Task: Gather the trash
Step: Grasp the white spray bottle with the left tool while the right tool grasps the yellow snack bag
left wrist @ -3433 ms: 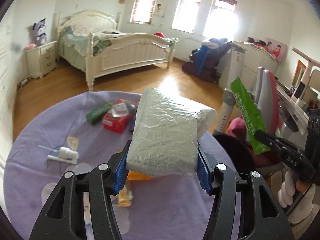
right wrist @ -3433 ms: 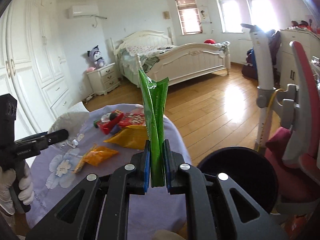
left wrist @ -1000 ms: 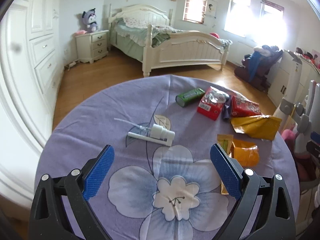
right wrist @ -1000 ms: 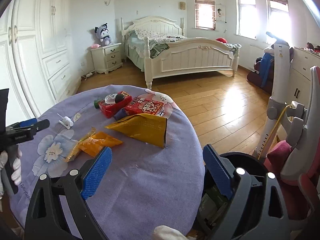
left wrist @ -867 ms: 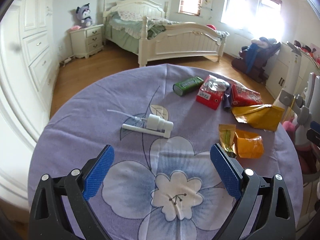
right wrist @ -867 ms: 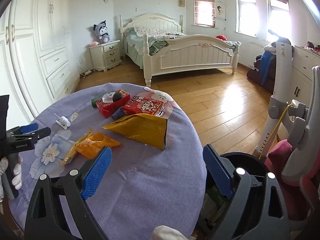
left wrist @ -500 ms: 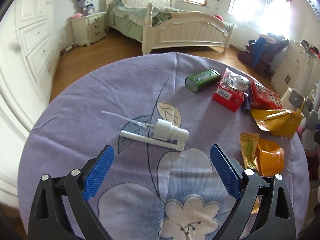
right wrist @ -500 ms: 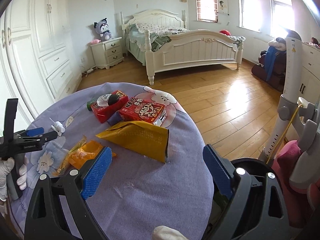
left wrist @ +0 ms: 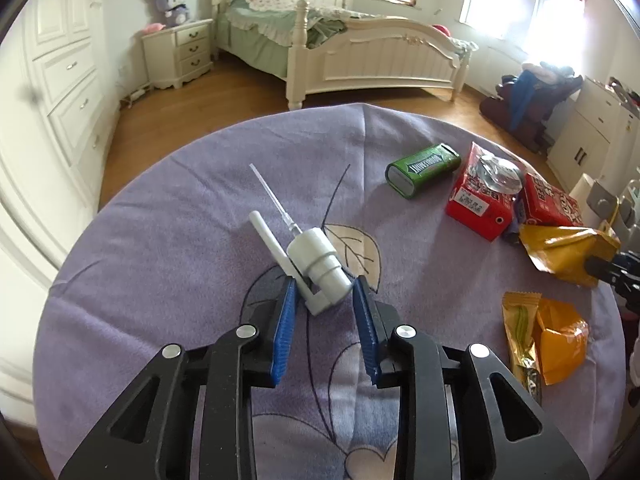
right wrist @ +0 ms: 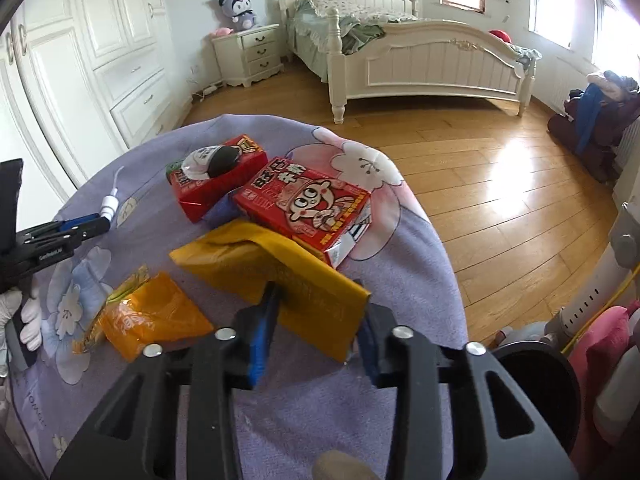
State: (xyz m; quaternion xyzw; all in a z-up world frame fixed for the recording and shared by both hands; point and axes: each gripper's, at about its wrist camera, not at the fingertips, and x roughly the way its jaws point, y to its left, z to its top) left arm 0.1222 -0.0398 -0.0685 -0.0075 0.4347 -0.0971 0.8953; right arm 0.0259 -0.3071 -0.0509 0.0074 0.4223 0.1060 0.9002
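Note:
A white pump-sprayer head with a thin tube [left wrist: 308, 258] lies on the round purple flowered tablecloth [left wrist: 180, 240]. My left gripper [left wrist: 324, 294] has its blue pads either side of the sprayer's base, closed around it. My right gripper [right wrist: 316, 320] straddles the near edge of a crumpled yellow bag [right wrist: 276, 276], its jaws partly closed on it. The left gripper also shows in the right wrist view [right wrist: 80, 226] beside the sprayer [right wrist: 109, 203]. The black trash bin [right wrist: 536, 384] stands at the table's right.
More trash lies on the cloth: a green tin [left wrist: 422, 168], two red cartons [right wrist: 304, 200], [left wrist: 482, 194], and orange wrappers [right wrist: 148, 316]. A pink chair [right wrist: 600, 344] stands by the bin. A bed [right wrist: 400, 52] and a wardrobe [right wrist: 80, 60] lie beyond.
Both grippers moved forward and down to the table and narrowed from wide open: the left around the white sprayer, the right around the yellow bag's edge.

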